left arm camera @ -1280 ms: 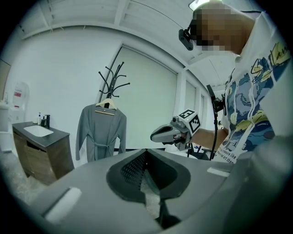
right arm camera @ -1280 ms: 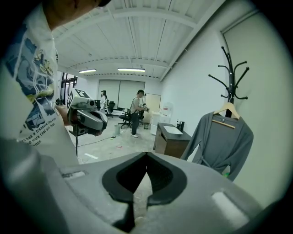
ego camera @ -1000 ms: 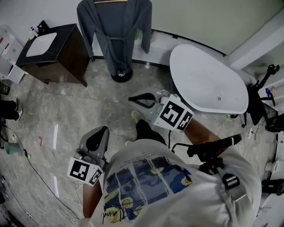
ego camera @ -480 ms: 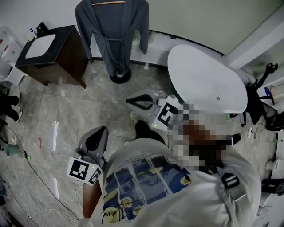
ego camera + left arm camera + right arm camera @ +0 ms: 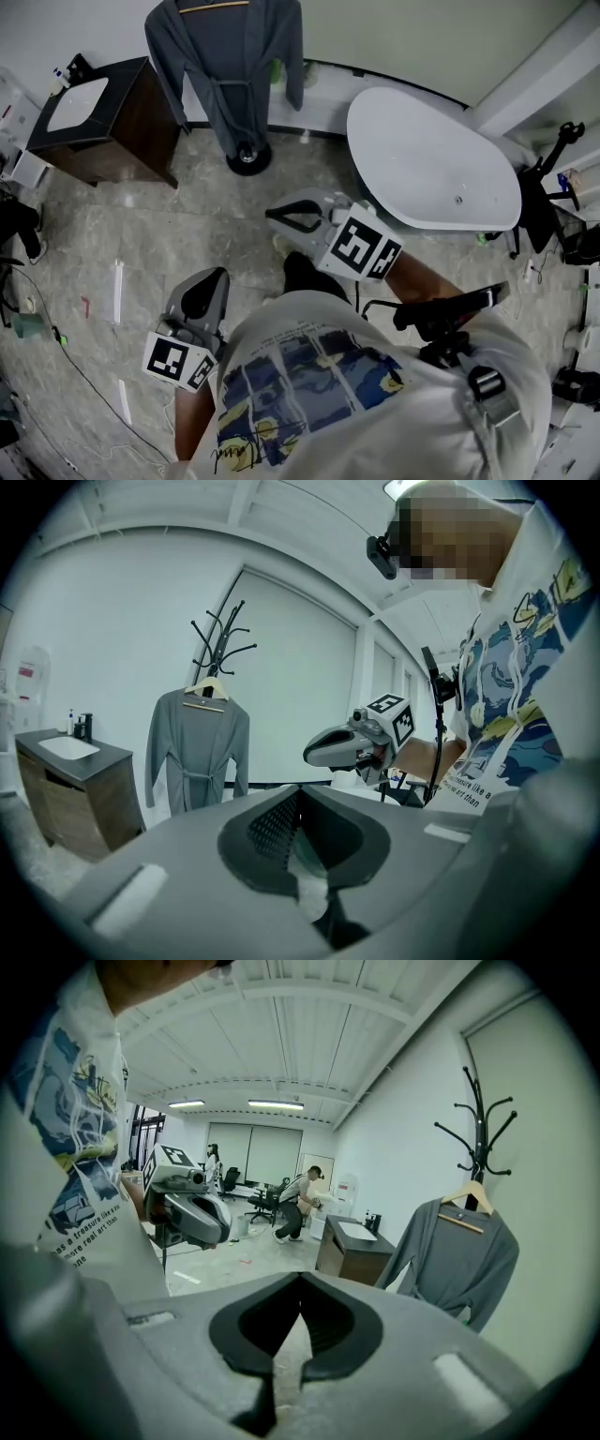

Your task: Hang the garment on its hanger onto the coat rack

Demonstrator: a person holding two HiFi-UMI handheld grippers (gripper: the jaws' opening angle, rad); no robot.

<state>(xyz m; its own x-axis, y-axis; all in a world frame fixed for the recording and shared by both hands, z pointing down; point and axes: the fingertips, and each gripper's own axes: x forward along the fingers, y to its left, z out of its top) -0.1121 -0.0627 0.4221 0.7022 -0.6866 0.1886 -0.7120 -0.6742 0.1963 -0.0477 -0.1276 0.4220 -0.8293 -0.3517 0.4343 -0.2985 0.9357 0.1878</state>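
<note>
Left claw (image 5: 216, 275) lower left, right claw (image 5: 274, 214) centre: both pressed together, empty. Garment (image 5: 230, 66) on hanger (image 5: 214, 6) on coat rack (image 5: 247, 157), upper left. Shirt print (image 5: 473, 794): "art than".

A grey-blue garment (image 5: 230, 66) shows at the top of the head view, on a light wood-coloured hanger (image 5: 460, 1222). The coat rack (image 5: 223, 653) is black. At the upper left, the cabinet (image 5: 131, 122) is dark brown with a white top. The bathtub (image 5: 431, 159) is white. The floor (image 5: 141, 234) is grey with cloudy streaks. The left gripper (image 5: 212, 275) and right gripper (image 5: 274, 213) are grey, each with a black-and-white squared cube. The shirt (image 5: 309, 384) is white with a blue and yellow picture.
</note>
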